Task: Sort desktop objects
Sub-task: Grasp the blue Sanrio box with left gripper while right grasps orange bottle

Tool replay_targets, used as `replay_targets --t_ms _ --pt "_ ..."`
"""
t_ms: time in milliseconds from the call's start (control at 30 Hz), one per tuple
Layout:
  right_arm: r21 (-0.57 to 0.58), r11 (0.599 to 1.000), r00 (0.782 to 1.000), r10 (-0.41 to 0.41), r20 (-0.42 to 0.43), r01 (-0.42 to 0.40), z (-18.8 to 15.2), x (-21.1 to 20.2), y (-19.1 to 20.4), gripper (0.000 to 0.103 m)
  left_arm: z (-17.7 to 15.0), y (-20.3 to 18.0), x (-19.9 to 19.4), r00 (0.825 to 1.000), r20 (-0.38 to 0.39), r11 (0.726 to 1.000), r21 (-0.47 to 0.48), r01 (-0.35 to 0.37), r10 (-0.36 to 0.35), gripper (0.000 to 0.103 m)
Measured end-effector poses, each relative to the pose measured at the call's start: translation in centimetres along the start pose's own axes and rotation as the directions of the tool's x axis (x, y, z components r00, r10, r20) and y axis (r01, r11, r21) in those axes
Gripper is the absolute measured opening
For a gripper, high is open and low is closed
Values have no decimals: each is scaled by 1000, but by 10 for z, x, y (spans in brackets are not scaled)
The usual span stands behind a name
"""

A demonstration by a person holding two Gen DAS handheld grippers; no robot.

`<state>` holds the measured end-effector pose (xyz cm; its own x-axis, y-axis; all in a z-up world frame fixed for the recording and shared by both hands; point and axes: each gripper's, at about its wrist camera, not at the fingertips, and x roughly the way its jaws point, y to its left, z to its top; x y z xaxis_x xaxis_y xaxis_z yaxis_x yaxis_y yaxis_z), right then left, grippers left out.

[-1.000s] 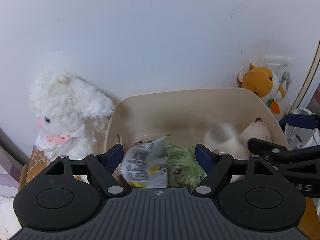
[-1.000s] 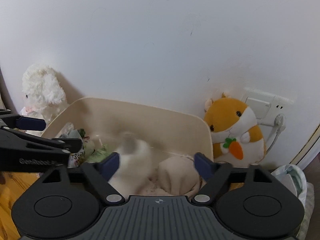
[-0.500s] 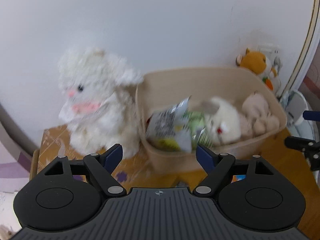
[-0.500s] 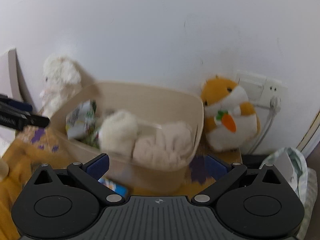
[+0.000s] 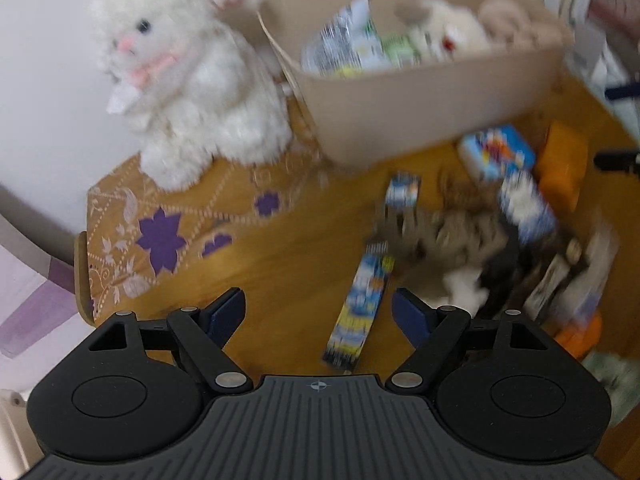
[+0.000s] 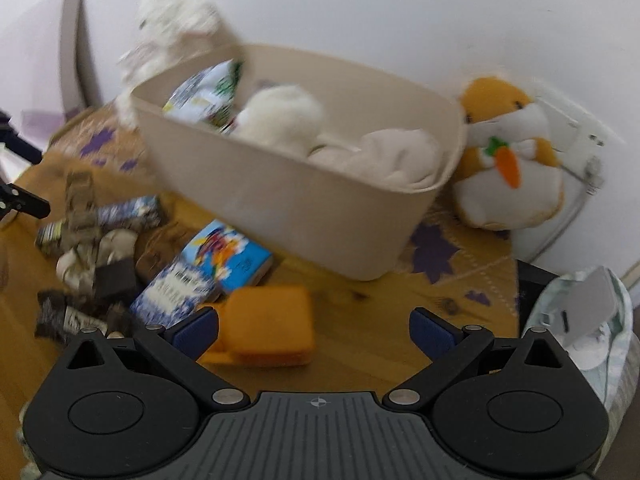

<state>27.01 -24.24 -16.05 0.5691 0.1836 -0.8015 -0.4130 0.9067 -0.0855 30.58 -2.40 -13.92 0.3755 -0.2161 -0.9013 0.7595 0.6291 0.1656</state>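
Crowding the beige bin [image 6: 304,216], snack packets [image 5: 358,312], orange block [image 6: 266,326], both hand-held grippers apart, empty.

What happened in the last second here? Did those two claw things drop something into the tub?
Both grippers pulled back from over the beige bin and tipped down toward the table. The left gripper and the right gripper, whose jaws have just been opening, are both open and empty. The snack packet and small white plush they hung over now lie in the bin. The big white plush and hamster plush stayed put.
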Motion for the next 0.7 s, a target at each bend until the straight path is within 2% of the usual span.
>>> replay_targets --t_ms 167,433,600,700 --pt "-68 997 999 25 -43 -28 3 16 23 103 -1 -3 21 999 -42 1000 16 11 -11 82" --pt "-113 994 996 -4 -93 -6 8 39 42 103 8 -12 51 997 -71 998 64 27 -23 82" --pt "-115 993 996 -19 -86 9 8 48 44 103 16 -13 60 999 -12 995 80 52 -51 79" --pt "-100 995 995 -26 -93 17 9 51 43 102 23 -12 62 997 5 995 64 81 -81 70"
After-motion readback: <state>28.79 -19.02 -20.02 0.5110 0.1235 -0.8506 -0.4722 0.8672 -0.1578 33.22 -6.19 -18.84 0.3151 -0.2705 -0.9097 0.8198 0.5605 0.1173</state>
